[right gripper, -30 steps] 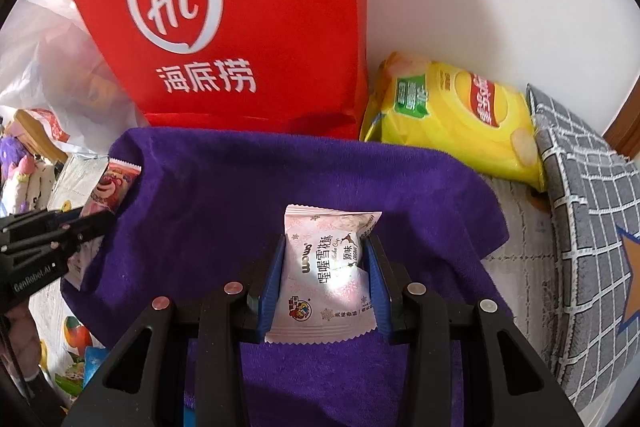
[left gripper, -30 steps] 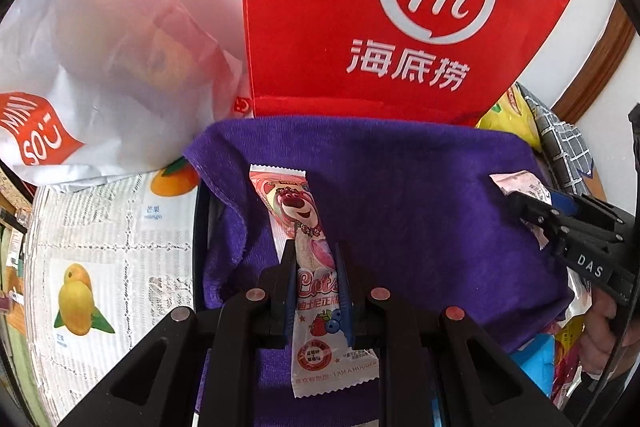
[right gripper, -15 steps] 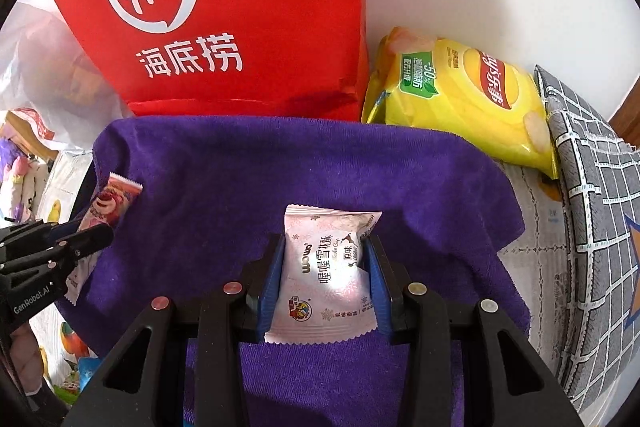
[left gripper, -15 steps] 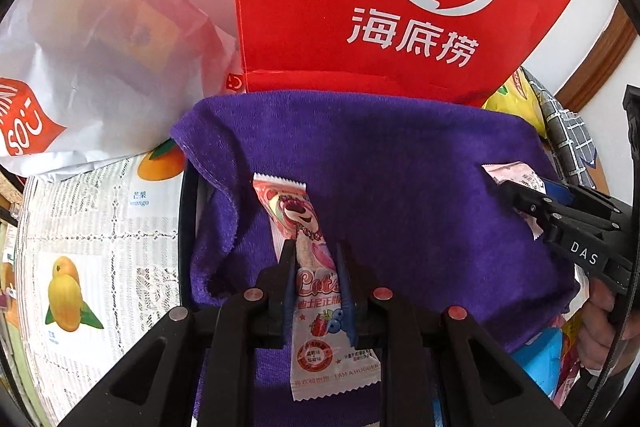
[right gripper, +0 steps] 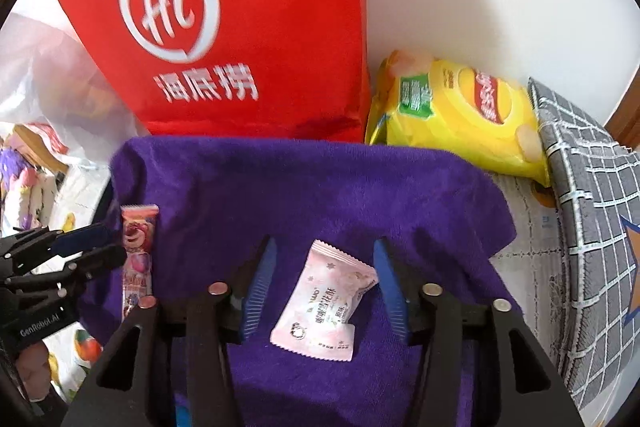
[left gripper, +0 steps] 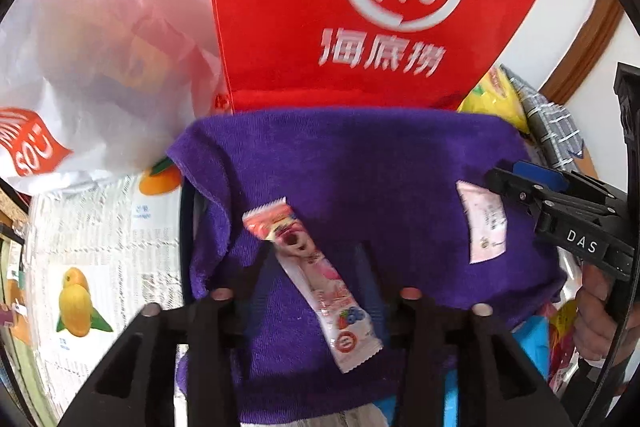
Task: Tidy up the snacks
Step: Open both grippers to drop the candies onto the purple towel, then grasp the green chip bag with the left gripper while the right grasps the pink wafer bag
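Snacks both dropped onto the purple towel [left gripper: 360, 167]

Left view: our left gripper [left gripper: 312, 259] jaws just opened, strawberry bear stick [left gripper: 316, 279] loose between them. Right view: right gripper [right gripper: 324, 283] just spread too, pink nougat packet [right gripper: 324, 303] lying free, probably sorting.

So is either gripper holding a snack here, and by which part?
Nothing held. Both jaws have just been opening: the strawberry bar and pink packet lie loose on the purple towel.

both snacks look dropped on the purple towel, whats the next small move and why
Probably lift both hand-held grippers straight up and away. The left hand-held gripper has just opened, and the pink strawberry snack stick lies loose between its jaws; the right hand-held gripper likewise stands clear of the pale pink snack packet.
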`<state>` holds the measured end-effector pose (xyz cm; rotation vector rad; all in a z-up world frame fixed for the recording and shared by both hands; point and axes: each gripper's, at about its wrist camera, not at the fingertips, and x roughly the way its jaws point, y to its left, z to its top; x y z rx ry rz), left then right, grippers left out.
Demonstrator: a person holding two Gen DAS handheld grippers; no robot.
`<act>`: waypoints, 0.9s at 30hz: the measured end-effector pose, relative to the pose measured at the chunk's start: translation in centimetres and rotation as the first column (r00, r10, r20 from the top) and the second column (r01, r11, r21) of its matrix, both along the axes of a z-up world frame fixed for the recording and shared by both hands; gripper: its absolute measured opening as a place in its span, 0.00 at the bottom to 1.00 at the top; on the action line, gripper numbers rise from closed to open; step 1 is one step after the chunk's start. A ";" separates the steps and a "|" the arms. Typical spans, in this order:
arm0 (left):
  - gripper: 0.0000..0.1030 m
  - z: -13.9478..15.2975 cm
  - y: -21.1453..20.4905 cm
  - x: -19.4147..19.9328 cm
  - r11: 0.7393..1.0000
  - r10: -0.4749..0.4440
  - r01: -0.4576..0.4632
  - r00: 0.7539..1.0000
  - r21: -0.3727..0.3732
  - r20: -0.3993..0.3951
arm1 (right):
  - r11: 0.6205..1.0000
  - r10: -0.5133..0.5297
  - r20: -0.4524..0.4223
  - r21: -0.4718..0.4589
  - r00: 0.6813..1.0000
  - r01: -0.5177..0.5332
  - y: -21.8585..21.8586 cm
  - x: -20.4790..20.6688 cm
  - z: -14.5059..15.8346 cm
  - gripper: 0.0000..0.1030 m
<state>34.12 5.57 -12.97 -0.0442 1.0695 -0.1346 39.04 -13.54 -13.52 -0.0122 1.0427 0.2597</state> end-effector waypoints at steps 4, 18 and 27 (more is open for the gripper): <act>0.49 2.4 -0.2 -1.3 1.000 0.002 -0.003 0.999 0.016 0.055 | 1.000 -0.001 0.049 0.004 0.999 0.001 -0.1 -1.5 2.3 0.61; 0.53 7.4 0.0 -9.9 0.999 0.023 -0.028 0.982 0.025 0.188 | 0.997 -0.080 0.275 0.036 0.958 0.073 -3.4 -12.6 8.5 0.70; 0.59 7.2 0.2 -16.0 0.999 0.026 -0.032 0.975 0.023 0.222 | 0.998 -0.051 0.263 -0.026 0.963 0.060 -4.3 -19.5 6.9 0.70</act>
